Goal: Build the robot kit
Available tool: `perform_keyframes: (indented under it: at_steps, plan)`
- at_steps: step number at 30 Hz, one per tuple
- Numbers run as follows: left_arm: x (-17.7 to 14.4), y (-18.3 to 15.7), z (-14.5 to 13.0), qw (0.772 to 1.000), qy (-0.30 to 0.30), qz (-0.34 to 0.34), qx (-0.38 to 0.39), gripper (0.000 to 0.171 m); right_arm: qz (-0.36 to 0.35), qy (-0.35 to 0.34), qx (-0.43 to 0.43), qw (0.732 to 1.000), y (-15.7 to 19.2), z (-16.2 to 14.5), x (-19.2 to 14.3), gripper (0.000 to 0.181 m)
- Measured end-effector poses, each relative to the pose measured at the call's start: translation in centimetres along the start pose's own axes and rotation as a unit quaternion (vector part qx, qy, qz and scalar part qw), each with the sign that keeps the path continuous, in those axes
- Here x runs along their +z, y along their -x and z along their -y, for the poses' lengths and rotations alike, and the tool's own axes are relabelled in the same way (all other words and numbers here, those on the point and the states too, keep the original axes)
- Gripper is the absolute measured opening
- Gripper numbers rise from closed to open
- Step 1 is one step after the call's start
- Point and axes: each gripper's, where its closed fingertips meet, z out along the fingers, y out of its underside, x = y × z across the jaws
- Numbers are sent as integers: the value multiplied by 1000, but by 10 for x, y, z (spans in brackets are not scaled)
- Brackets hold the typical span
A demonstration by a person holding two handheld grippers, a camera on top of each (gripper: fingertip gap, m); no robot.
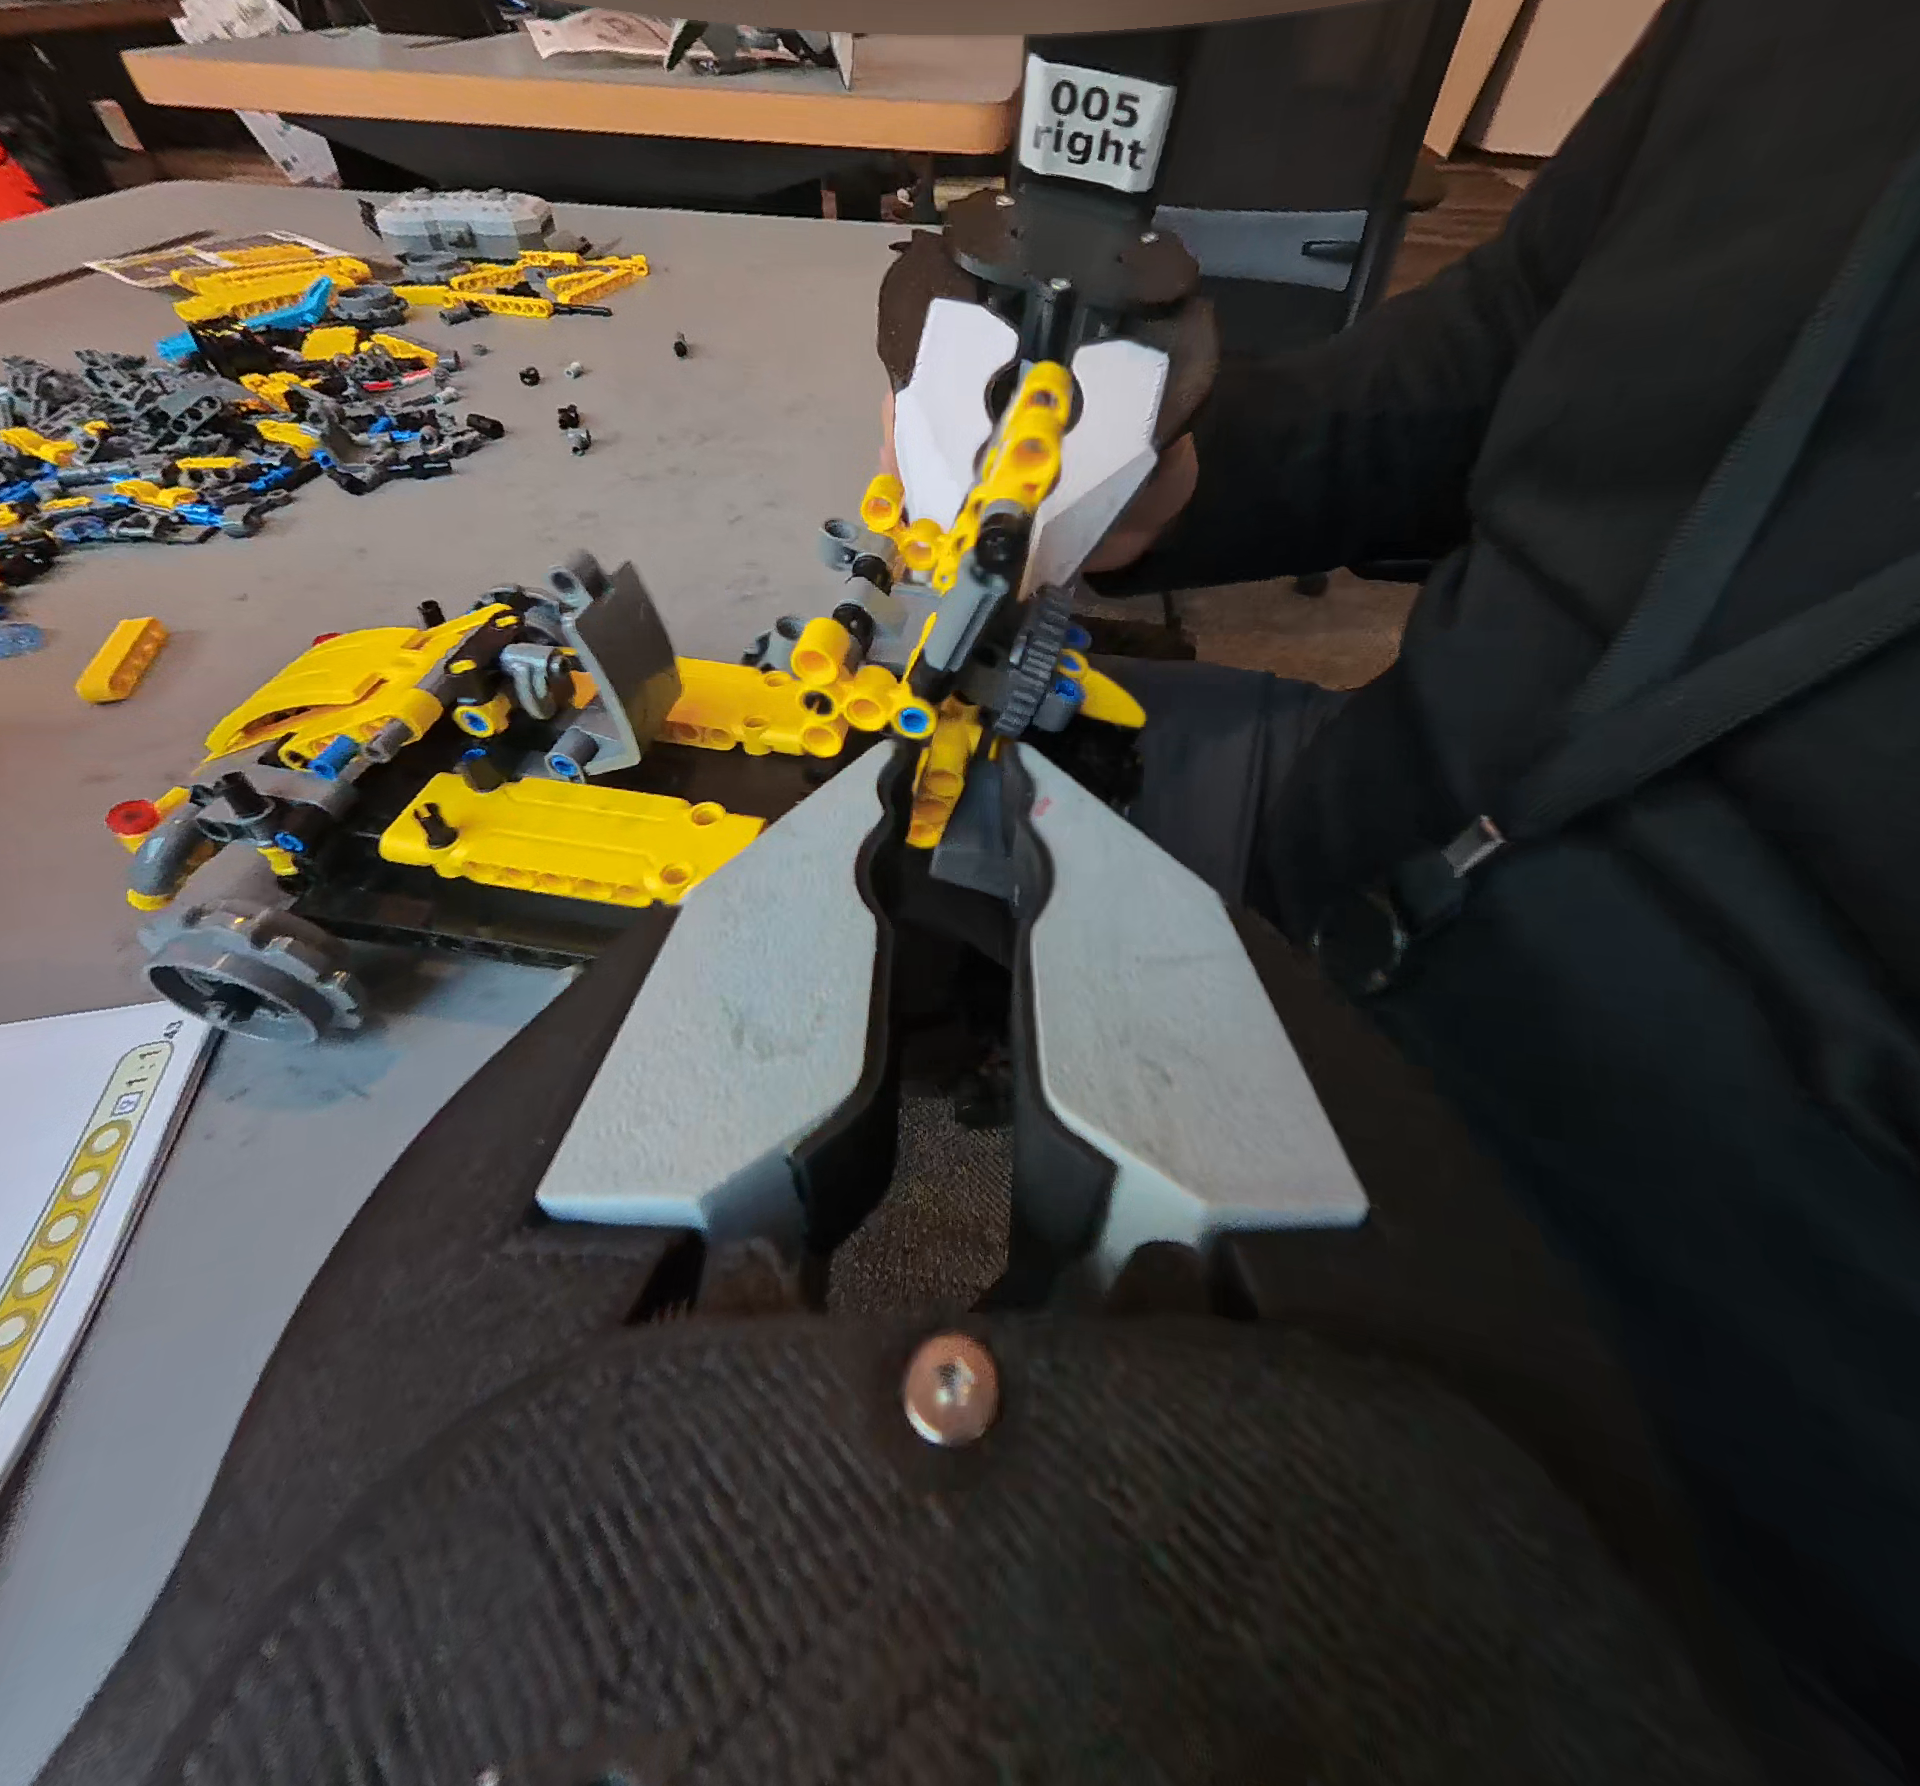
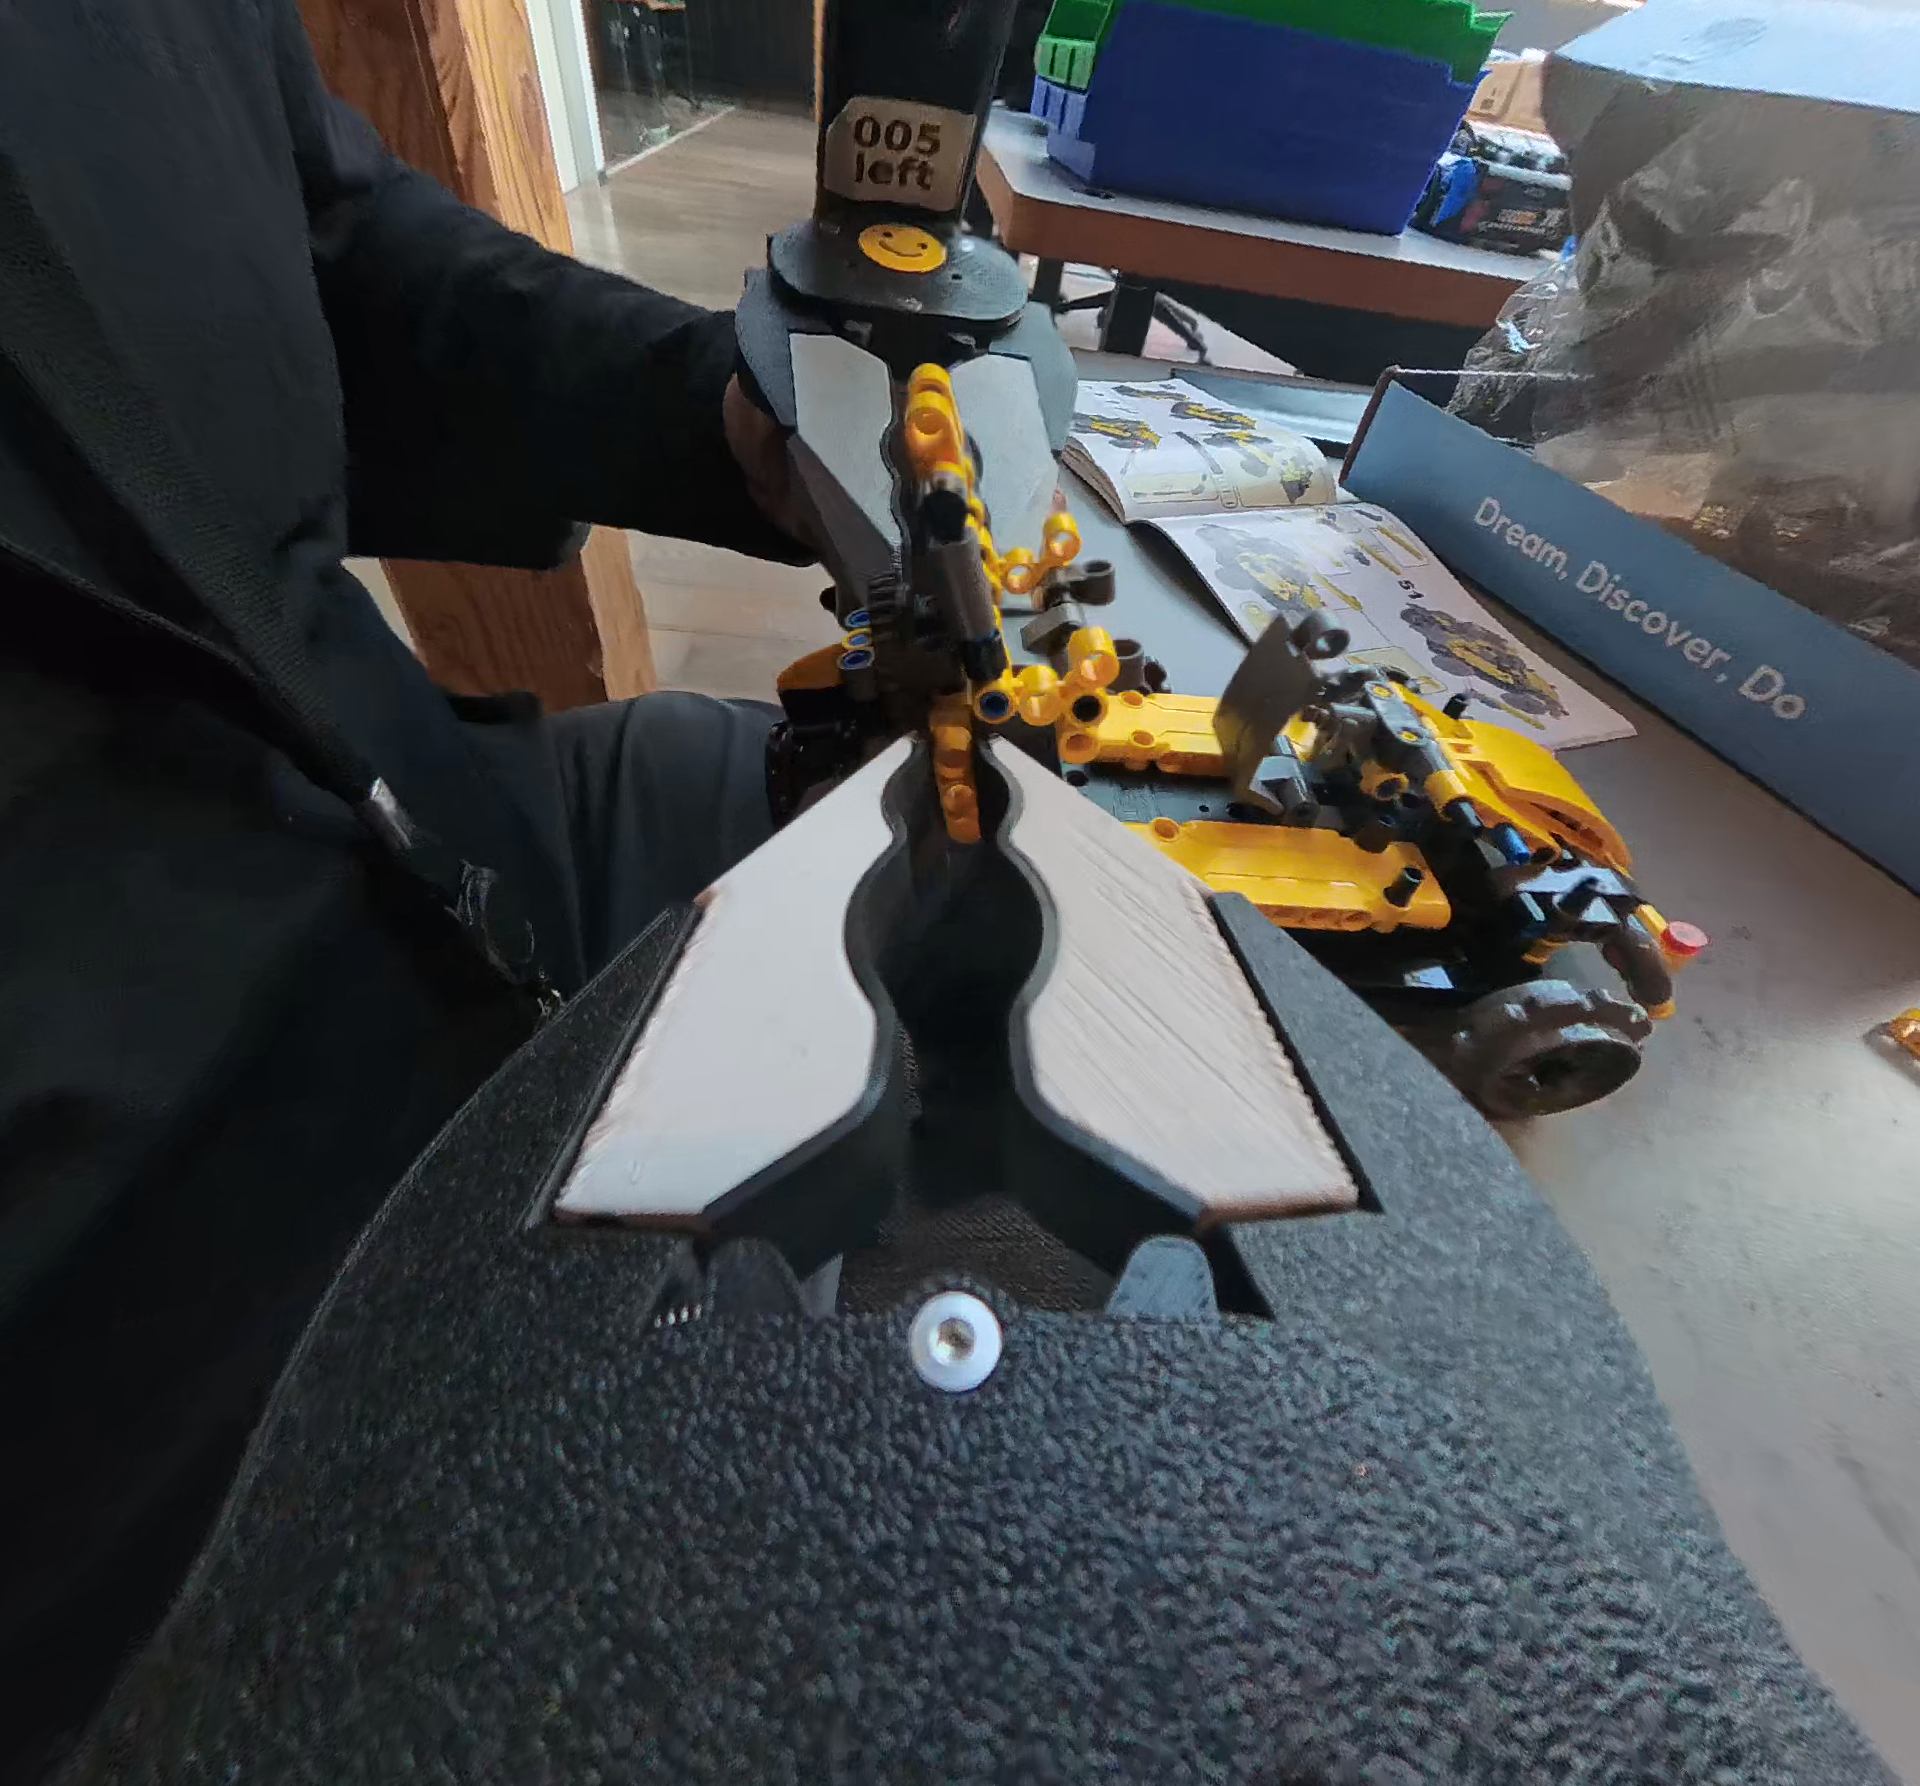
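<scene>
Left gripper (image 1: 951, 780): nearly closed, fingertips pinching the yellow and dark grey end of a small brick sub-assembly (image 1: 956, 635).
Right gripper (image 2: 951, 760): nearly closed, clamped on the opposite yellow beam end of the same sub-assembly (image 2: 961, 614).
Sub-assembly: held in the air between the two facing grippers, above the table edge and the person's lap; yellow holed beams, grey connectors, black gear.
Toy car (image 1: 447, 760): yellow and black, partly built, resting on the grey table (image 1: 727, 406) just beside the held piece; grey wheel at its front.
Loose parts (image 1: 187, 427): scattered pile, well apart, farther across the table.
Instruction booklet (image 2: 1330, 573): lying open behind the car.
Blue box (image 2: 1621, 593): long, beside the booklet.
Yellow brick (image 1: 123, 658): lying alone, near the car.
</scene>
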Motion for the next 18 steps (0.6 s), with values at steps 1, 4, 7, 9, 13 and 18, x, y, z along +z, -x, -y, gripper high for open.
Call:
perform_keyframes:
  at_steps: [1, 4, 7, 9, 13, 18]
  plan:
    - [1, -4, -2, 1000, 7, -3, 14, 14, -1, 6, -18, 1000, 3, -1, 2, 7]
    - [-1, -4, -8, 994, 33, 31, 101, 12, -16, 27, -55, 998, 4, -7, 5, 7]
    - [-1, -2, -13, 982, 46, 59, 171, 9, -42, 56, -83, 994, 0, -18, 9, 9]
    - [0, 2, -19, 983, 50, 57, 168, 8, -55, 71, -99, 991, -2, -24, 11, 9]
    - [1, 8, -23, 990, 33, 44, 133, 8, -72, 76, -96, 990, -7, -26, 11, 8]
    - [1, 11, -13, 987, 11, 34, 156, 8, -96, 73, -107, 987, -11, -18, 8, 8]
